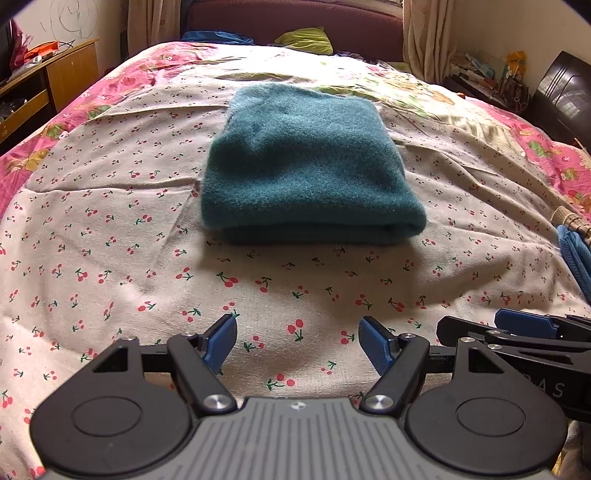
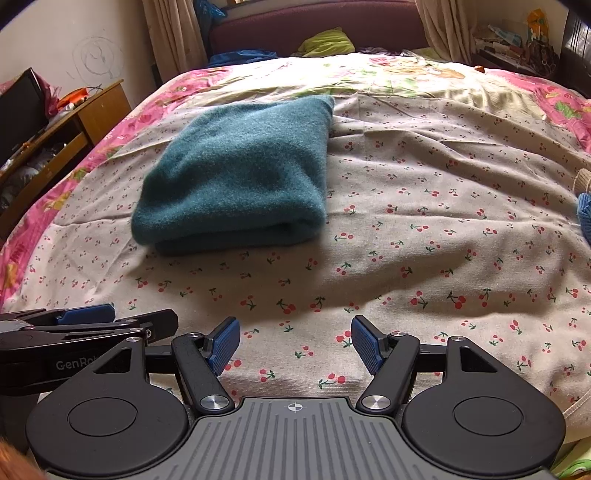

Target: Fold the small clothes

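Fingers of the left gripper stand spread wide with nothing between the blue pads, low over a cherry-print sheet; the right gripper is likewise spread and empty, its pads hanging above the same cloth. The two tools sit side by side, close together: the right one shows at the lower right edge of the left wrist view, and the left one shows at the lower left edge of the right wrist view. Ahead of both, well apart from the fingertips, a teal fuzzy garment lies folded into a thick, roughly rectangular bundle on the sheet, its rounded fold edge toward the cameras and its layers stacked. From the left gripper it sits straight ahead; from the right it sits ahead and to the left. Beneath the sheet a pink floral bedspread covers the bed. At the sheet's right edge lies a bit of blue fabric. Farther off are a maroon headboard, a yellow-green cloth beside it, curtains, and a wooden desk on the left
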`<state>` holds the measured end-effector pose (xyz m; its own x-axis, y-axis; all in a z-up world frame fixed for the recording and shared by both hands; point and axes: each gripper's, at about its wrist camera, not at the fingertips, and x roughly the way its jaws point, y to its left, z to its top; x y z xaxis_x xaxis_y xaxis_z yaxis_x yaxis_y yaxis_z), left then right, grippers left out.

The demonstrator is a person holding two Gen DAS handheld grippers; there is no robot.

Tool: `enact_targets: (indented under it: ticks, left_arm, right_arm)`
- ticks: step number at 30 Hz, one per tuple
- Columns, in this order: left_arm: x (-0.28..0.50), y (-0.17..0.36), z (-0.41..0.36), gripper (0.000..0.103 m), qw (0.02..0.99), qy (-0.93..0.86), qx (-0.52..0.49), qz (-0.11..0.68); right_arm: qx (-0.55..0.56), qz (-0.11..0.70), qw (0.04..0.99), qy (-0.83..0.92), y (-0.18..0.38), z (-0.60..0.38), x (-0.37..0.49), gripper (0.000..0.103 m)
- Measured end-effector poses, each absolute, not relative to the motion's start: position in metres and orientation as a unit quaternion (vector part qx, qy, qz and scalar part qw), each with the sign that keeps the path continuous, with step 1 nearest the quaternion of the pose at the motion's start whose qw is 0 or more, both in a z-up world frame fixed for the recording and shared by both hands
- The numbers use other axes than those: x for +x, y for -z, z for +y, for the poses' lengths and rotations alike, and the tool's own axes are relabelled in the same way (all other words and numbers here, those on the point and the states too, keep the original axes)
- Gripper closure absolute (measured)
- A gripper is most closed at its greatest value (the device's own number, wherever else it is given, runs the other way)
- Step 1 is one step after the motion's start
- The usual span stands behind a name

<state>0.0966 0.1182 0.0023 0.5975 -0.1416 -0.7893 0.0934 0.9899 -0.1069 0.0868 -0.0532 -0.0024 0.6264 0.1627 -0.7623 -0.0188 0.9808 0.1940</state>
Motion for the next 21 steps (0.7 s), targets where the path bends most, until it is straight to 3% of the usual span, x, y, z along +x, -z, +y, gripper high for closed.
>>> enact_targets:
  ticks: [21]
  left_arm:
    - [0.0945, -0.0066, 0.1172, 0.021, 0.898, 0.062, -0.023, 0.434]
  right_arm:
    - [0.086, 0.426, 0.899, -0.051, -0.0014, -0.0545, 0.0849, 0.036]
